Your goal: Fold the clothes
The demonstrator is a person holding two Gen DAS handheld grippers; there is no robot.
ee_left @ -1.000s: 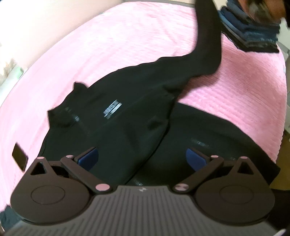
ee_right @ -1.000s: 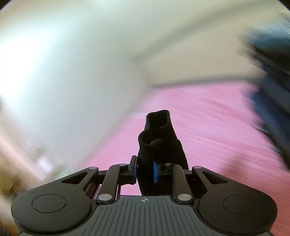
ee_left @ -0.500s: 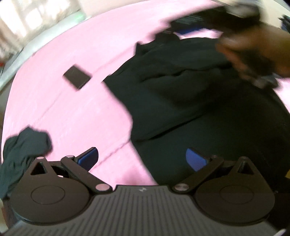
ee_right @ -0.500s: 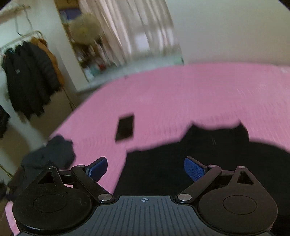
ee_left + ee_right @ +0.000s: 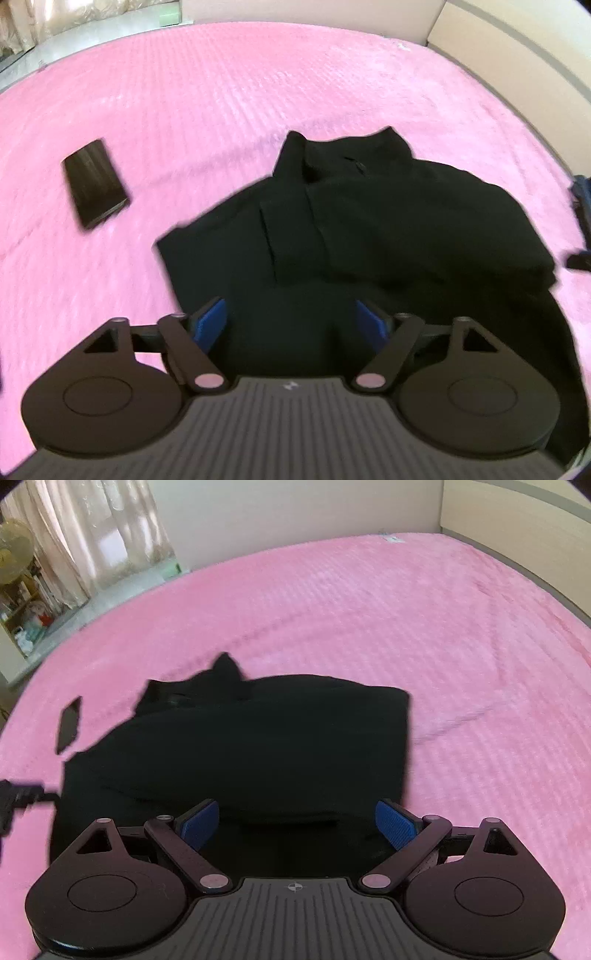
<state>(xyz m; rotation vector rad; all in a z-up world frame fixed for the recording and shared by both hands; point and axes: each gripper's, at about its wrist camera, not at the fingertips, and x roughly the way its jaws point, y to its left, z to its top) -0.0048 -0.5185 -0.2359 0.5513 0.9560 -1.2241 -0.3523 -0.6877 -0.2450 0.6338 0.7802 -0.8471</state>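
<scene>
A black long-sleeved top (image 5: 369,229) lies on the pink bed cover (image 5: 221,92), its collar toward the far side and one sleeve folded across the body. In the right wrist view the same top (image 5: 258,746) shows as a dark, roughly rectangular shape. My left gripper (image 5: 291,319) hovers open over the near hem, nothing between its blue pads (image 5: 210,319). My right gripper (image 5: 295,823) is also open above the near part of the top, and its pads (image 5: 395,823) hold nothing.
A flat black rectangular object (image 5: 94,182) lies on the bed cover left of the top, also visible as a dark slab (image 5: 68,723). A beige headboard (image 5: 517,55) borders the far right. Curtains and a cluttered shelf (image 5: 29,602) stand beyond the bed's left edge.
One second ago my right gripper was shut on the sleeve cuff and held it up; it has let go and now stands open. The sleeve lies folded over the body. Both views have swung.
</scene>
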